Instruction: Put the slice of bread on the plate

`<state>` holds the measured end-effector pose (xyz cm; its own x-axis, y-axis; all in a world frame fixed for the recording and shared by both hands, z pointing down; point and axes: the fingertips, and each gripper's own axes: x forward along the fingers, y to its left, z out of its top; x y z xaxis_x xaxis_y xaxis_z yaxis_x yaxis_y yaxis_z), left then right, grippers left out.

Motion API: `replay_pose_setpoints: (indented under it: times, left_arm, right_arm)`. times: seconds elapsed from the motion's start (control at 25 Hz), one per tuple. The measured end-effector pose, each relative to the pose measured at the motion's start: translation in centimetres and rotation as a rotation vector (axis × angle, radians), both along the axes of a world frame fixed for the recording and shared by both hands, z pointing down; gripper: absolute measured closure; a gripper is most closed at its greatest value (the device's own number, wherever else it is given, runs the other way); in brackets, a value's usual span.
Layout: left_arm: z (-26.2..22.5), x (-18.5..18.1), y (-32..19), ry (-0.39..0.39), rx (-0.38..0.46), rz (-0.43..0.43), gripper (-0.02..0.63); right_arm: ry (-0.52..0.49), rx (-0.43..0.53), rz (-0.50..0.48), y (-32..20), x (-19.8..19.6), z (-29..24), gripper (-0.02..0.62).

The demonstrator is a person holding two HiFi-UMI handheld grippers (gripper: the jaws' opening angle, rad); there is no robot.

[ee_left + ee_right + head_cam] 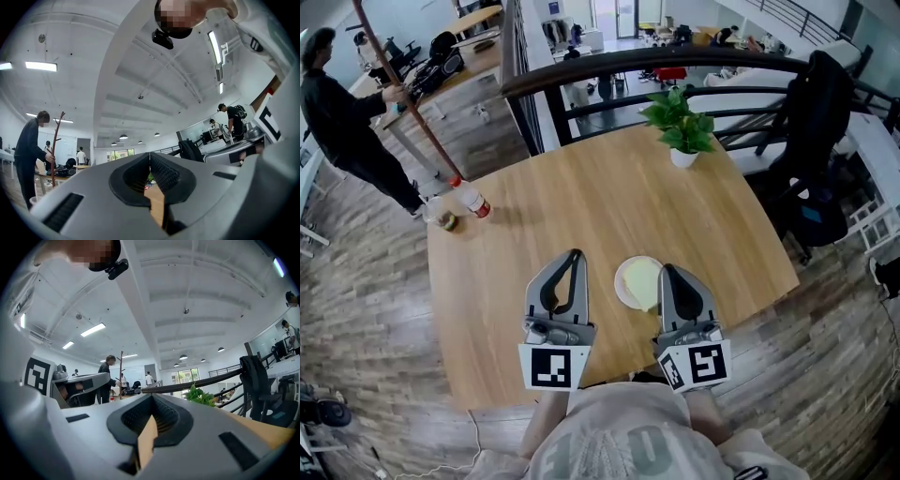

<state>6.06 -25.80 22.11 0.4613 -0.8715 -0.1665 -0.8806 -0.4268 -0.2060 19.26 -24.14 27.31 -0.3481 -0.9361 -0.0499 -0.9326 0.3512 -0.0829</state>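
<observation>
The slice of bread (645, 282) lies on the plate (621, 280), near the counter's (609, 197) front edge. The left claw (574, 254) and right claw (667, 270) flank it, both closed and empty. The placement appears complete.

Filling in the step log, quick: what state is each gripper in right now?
Left gripper: closed, holding nothing.
Right gripper: closed, holding nothing.
</observation>
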Motion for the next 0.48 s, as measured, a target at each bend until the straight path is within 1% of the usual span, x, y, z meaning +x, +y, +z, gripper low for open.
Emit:
replay_pose_setpoints:
  times: [0.24,0.48]
  left_arm:
    - [-0.3,-0.8,-0.2,0.007,0.009,-0.009,0.597]
    - [0.8,-1.5,0.7,0.025,-0.020,-0.024,0.597]
  right_arm:
    - [0.021,-0.012,-0.021,-0.3,-1.0,0.1,0.580]
    - [0.023,-0.034,-0.041,0.5,-1.6,1.2,0.580]
